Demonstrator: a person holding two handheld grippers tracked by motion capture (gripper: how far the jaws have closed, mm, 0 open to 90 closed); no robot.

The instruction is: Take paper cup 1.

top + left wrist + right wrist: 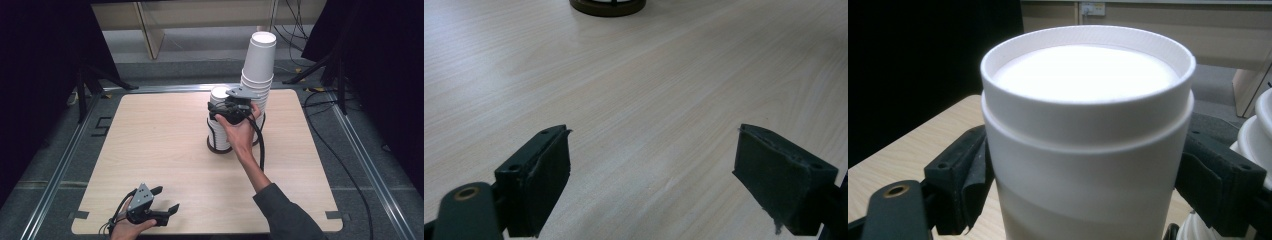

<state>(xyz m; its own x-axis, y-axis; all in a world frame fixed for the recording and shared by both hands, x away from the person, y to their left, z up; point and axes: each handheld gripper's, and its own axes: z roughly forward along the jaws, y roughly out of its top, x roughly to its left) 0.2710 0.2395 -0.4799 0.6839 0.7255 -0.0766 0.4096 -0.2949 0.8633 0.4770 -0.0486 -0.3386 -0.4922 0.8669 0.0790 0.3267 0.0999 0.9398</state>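
Note:
A white foam cup (1088, 125) stands upside down, flat bottom up, on top of a short stack (218, 125) that sits in a dark round base (218, 146). My right gripper (221, 111) is shut on this cup, with one black pad pressed against each side in the right gripper view (1088, 170). Just to the right rises a taller, leaning stack of white cups (260, 65). My left gripper (166, 199) rests near the table's front left edge, open, with bare wood between its jaws (654, 165).
The light wooden table (160, 140) has metal rails along both sides. The dark round base (607, 6) lies far ahead of the left gripper. A cable (261, 145) trails from the right gripper along the forearm. Dark curtains and stands flank the table.

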